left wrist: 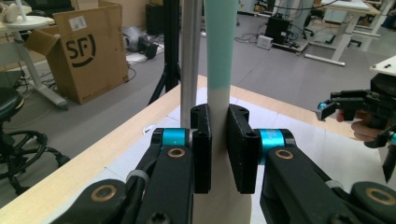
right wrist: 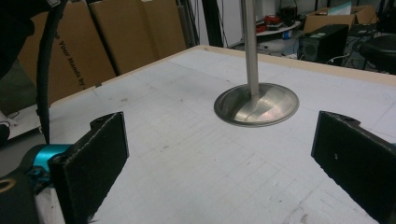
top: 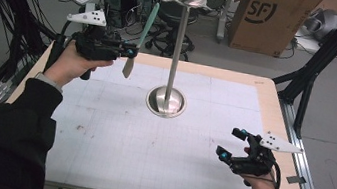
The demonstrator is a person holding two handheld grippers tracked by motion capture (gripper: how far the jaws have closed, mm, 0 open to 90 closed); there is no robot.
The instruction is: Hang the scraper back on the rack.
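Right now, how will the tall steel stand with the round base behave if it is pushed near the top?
The tall steel stand probably tips rather than slides: its pole is long and thin. Its wide dished base looks heavy, so a light push may only rock it.

The left gripper [top: 130,51] was raised above the table's far left part, held level in the person's left hand [top: 70,66], its jaws pinched close together — clamped on something slim. The left forearm, in a dark sleeve, came up from the bottom left corner. The right gripper [top: 231,143] sat low near the table's right edge, its jaws spread wide with nothing between them — the right hand [top: 264,187] behind it.
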